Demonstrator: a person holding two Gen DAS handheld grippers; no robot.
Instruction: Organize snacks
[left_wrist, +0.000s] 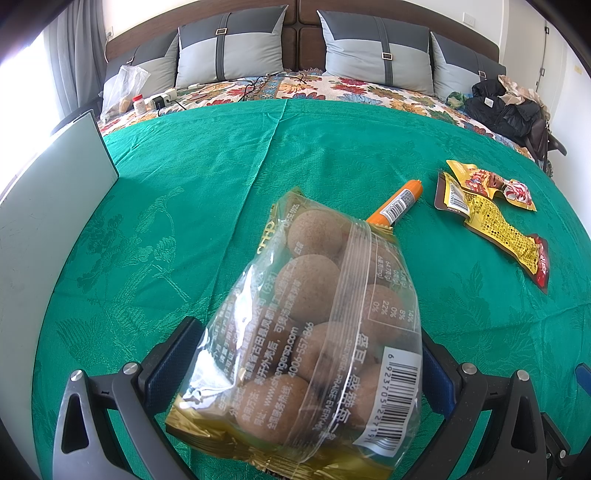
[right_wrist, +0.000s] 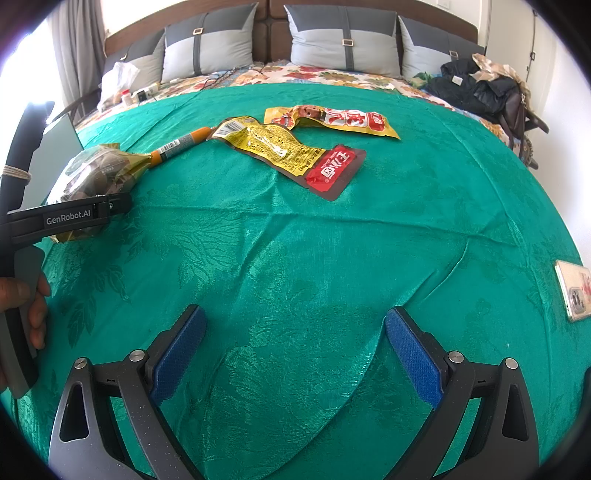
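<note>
Two grippers are mine. My left gripper (left_wrist: 310, 373) squeezes the ball bag (left_wrist: 314, 325), lifted over the green cloth (left_wrist: 184, 221). My right gripper (right_wrist: 295, 354) is wide open, holding nothing. I should carry the bag gently toward the box (left_wrist: 44, 206) at nine o'clock, without crushing it.

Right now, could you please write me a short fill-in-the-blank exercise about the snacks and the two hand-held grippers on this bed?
1. The left hand-held gripper is shut on a clear bag of round brown ____.
2. The right hand-held gripper is open and holds ____.
3. The sausage stick has an ____ wrapper.
4. The snacks lie on a ____ cloth.

Missing words: balls; nothing; orange; green
</note>
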